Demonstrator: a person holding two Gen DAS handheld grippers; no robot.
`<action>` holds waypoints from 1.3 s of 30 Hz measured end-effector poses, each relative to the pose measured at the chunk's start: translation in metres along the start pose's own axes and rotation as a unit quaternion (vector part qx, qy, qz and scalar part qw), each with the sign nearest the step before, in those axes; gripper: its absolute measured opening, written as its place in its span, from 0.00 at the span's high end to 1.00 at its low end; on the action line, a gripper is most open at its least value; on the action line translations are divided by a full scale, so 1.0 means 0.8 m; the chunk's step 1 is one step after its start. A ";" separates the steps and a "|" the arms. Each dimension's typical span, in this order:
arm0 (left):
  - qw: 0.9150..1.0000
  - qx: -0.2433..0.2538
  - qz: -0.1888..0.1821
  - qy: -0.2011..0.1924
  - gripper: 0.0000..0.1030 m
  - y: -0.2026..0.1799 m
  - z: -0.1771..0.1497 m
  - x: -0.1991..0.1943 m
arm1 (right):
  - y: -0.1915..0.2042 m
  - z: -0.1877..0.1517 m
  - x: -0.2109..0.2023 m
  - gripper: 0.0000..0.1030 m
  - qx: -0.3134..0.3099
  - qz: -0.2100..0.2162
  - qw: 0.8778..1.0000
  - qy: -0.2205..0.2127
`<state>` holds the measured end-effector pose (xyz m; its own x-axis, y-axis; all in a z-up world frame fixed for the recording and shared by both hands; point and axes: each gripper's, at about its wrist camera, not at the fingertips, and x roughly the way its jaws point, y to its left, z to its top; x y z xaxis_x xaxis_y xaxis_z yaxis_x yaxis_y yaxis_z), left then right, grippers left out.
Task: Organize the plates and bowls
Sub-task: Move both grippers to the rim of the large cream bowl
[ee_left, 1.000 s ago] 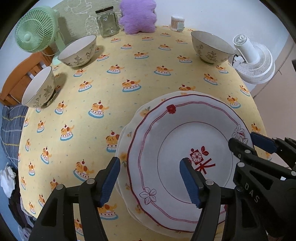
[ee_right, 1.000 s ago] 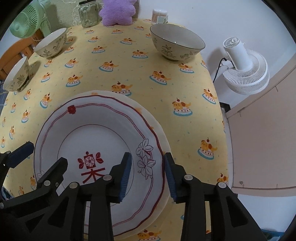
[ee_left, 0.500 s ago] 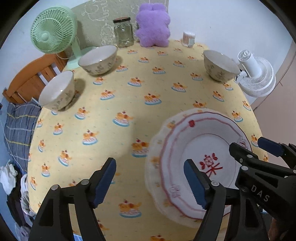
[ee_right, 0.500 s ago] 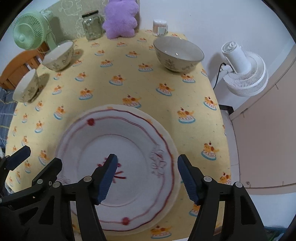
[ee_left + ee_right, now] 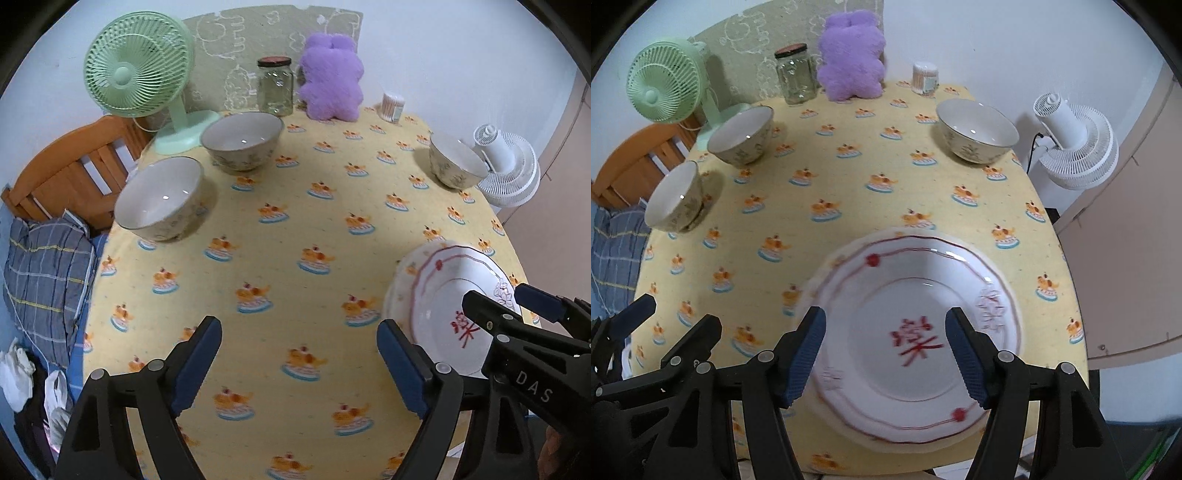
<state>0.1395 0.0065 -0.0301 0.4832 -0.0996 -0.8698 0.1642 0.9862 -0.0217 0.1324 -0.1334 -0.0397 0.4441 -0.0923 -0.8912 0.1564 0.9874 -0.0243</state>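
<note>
So, going left to right across the desk (image 5: 295, 258) with its yellow cartoon-cake cloth: a wooden chair back (image 5: 74, 177) and a plaid cushion (image 5: 44, 266) are seen off the left edge, and a green fan (image 5: 136, 70) is parked at the far left corner. Two floral bowls sit on that side, the nearer left bowl (image 5: 160, 197) and the second bowl (image 5: 242, 140) just behind it, close together but not touching. At the back, a glass jar (image 5: 276, 86), a purple plush toy (image 5: 330, 77) and a tub of cotton swabs (image 5: 392, 106) are lined up along the wall. A third bowl (image 5: 977, 129) is set alone at the far right, near the white fan (image 5: 1075, 144) standing beyond the desk edge.

The plate stack (image 5: 916, 332), topped by a white plate with red trim and a red character, is left flat on the near right part of the desk.

The left tool (image 5: 299, 362) is held above bare cloth, its jaws opening with nothing between them. The right tool (image 5: 886, 358) is held over the plates with its jaws spread apart, gripping nothing.
</note>
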 end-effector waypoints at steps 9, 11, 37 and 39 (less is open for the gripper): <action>1.000 -0.009 -0.004 -0.025 0.16 0.078 0.011 -0.006 | 0.077 0.001 -0.006 0.32 0.009 -0.006 1.000 -0.025; 1.000 -0.013 -0.002 -0.025 0.17 0.091 0.015 -0.006 | 0.095 0.003 -0.005 0.32 0.005 -0.009 1.000 -0.025; 0.996 -0.045 0.059 -0.039 0.38 0.225 0.109 0.060 | 0.235 0.127 0.049 0.35 -0.008 0.043 0.997 -0.063; 0.997 -0.044 0.059 -0.037 0.39 0.230 0.115 0.069 | 0.242 0.135 0.061 0.36 -0.007 0.046 0.997 -0.059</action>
<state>0.2753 0.1700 -0.0368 0.5578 0.0112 -0.8299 0.0280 0.9991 0.0323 0.2795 0.0397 -0.0391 0.5566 -0.0139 -0.8307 0.0976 0.9940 0.0488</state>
